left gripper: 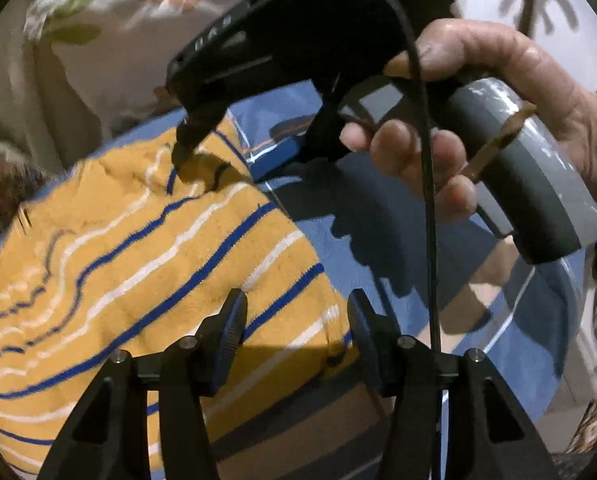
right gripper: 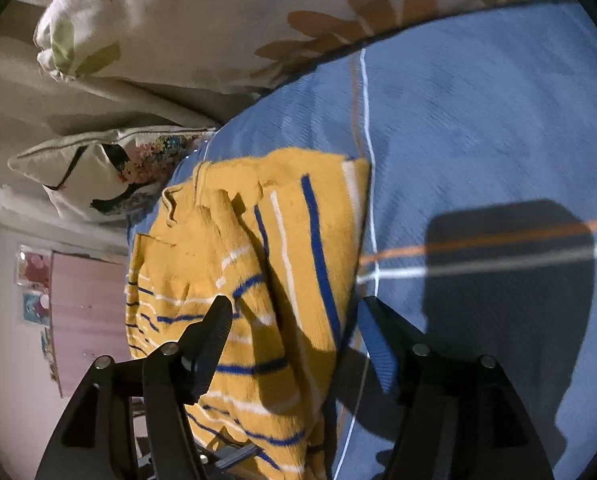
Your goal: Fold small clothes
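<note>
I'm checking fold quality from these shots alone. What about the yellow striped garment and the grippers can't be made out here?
- Striped garment: left wrist view cuts it off at the left and bottom edges, so its type stays unclear.
- Its lower part: right wrist view, hidden behind the right gripper.
- Right gripper's tip: left wrist view, blurred, contact with cloth uncertain.

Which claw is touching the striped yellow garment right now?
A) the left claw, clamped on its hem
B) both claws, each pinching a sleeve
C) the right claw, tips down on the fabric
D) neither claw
C: in the left wrist view the right claw has its tips down on the yellow garment, while the left claw stands open above it.
</note>
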Demonstrator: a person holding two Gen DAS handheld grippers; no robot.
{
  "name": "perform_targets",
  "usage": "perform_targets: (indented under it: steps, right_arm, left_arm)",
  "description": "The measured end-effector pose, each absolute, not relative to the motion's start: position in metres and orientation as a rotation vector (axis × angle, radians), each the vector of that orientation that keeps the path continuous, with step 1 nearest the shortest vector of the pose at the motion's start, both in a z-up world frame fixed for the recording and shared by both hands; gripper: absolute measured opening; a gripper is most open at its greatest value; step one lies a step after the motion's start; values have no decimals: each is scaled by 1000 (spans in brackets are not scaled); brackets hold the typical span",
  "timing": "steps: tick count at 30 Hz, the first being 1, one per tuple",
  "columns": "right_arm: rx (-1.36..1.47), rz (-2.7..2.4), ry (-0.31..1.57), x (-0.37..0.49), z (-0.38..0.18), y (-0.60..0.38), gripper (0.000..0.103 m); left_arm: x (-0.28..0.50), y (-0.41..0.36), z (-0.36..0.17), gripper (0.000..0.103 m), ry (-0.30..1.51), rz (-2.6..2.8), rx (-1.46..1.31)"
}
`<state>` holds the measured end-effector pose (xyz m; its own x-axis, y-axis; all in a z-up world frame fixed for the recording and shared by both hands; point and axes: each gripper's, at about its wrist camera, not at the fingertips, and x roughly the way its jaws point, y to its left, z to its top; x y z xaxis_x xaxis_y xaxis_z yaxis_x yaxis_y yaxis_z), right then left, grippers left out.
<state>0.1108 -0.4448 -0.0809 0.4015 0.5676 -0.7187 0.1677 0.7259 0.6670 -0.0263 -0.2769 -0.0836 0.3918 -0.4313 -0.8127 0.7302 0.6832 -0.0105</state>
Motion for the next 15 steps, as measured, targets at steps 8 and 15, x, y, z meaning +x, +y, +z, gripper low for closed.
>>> perform_targets:
  steps: [8, 15]
  right_arm:
    - [663, 254, 1147, 114, -74, -431, 15]
    - [707, 301, 1083, 117, -28, -412, 14]
  left_arm:
    - [9, -235, -79, 7, 1076, -795, 5]
    - [16, -174, -43, 6, 1044, -813, -210]
